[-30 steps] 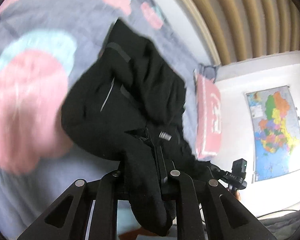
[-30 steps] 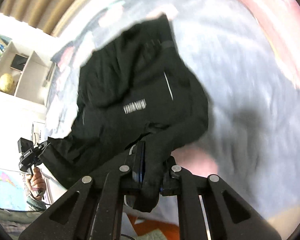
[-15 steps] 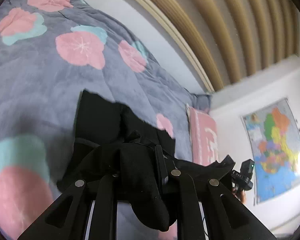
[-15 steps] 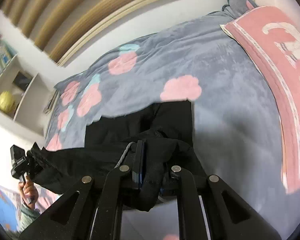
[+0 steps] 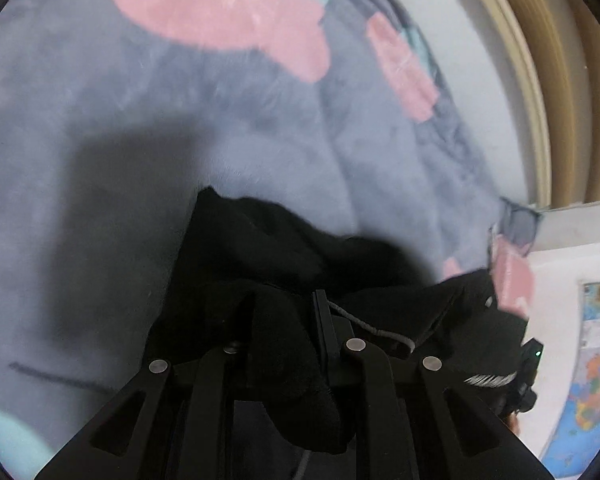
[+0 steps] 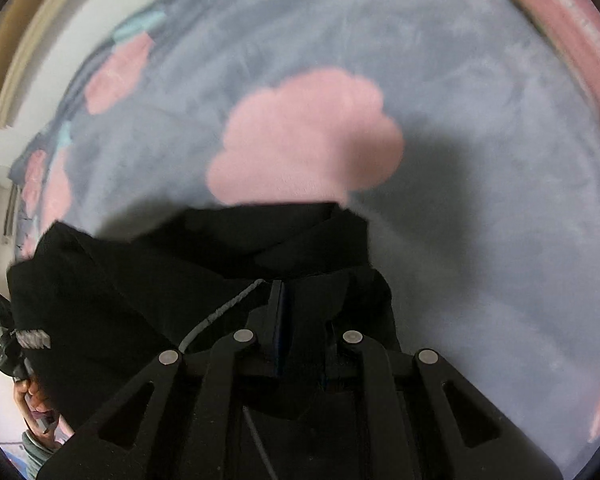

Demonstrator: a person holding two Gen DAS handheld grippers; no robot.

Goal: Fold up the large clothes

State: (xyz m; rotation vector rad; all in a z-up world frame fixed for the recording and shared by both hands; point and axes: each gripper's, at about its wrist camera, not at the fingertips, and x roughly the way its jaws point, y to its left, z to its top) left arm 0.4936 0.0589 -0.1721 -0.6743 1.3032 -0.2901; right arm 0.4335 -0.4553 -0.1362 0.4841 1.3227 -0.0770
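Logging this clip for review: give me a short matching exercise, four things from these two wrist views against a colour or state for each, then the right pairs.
Things:
1. black garment
2. bedspread
3. left claw
4. wall map

Colour or state:
A. grey-blue with pink flower shapes
B. many-coloured, at the right edge of the left wrist view
C. shut on a fold of dark cloth
D. held at two places, bunched low over the bed, with a grey drawcord showing

Pairs: 1-D, 2-A, 3-C, 4-B. The right claw pinches the garment too.
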